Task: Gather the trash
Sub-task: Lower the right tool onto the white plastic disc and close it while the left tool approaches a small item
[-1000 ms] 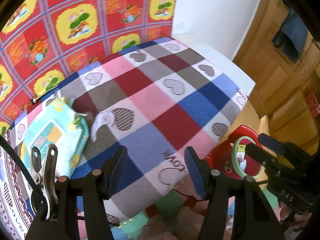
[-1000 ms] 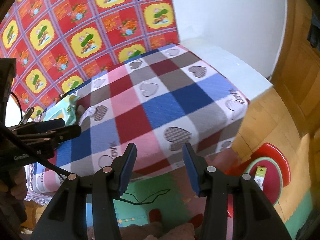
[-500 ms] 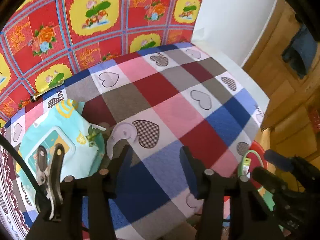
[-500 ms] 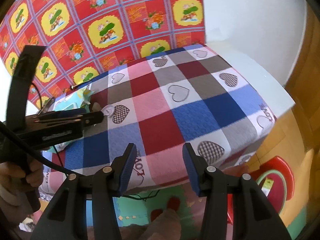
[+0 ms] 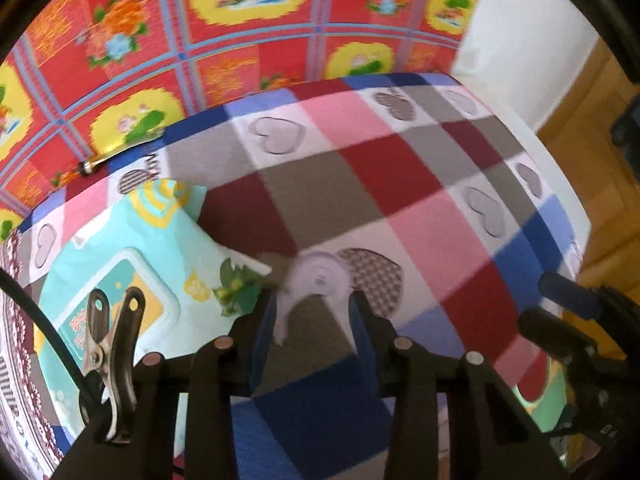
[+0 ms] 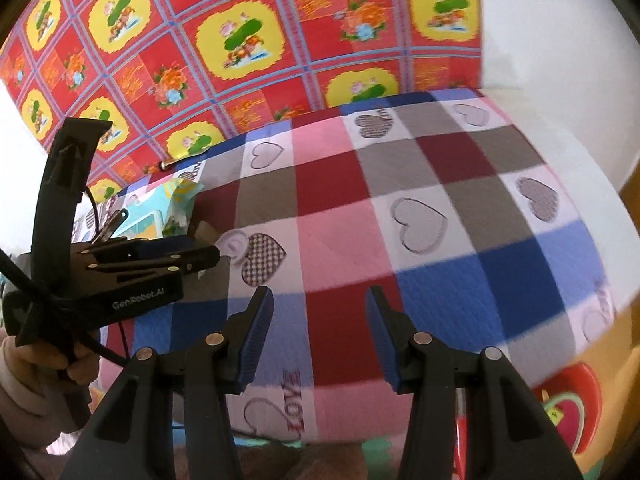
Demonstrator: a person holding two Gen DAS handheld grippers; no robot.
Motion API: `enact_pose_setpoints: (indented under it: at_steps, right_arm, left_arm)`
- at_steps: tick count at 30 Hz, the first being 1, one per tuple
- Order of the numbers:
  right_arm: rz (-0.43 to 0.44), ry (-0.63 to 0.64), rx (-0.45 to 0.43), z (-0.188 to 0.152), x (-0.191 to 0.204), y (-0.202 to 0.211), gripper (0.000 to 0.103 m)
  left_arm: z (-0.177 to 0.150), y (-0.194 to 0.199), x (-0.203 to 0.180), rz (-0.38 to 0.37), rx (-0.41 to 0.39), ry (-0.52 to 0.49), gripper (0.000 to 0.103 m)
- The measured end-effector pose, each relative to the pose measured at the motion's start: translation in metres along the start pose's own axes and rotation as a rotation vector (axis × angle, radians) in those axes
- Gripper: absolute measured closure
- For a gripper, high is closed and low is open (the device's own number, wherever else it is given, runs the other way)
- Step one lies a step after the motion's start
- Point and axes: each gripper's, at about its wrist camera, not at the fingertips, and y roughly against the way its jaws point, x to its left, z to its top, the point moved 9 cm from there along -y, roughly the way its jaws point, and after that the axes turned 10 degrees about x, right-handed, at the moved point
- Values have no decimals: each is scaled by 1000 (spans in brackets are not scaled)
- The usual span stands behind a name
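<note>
Now left hand-held gripper (image 5: 312, 312) agape, straddling white scrap (image 5: 316, 280)

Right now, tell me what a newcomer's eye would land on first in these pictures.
First, the loud red and yellow flowered cloth hanging behind the checked blanket with hearts. Next, the left gripper, open, its fingers straddling a white scrap of trash on the blanket, right beside a turquoise wipes pack. The right gripper hovers open over the blanket's near edge, holding nothing.
</note>
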Motion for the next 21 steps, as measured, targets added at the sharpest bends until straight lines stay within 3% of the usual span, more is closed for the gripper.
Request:
enact_pose_setpoints:
  at_steps: [10,21]
  right_arm:
    - [60,68,62,17,21,-33,54]
    - [45,9,87,15,23,-43,54]
  left_arm:
    - [11,-7,42,31,15,89,63]
    - [20,-25,28,-40,74,1,63]
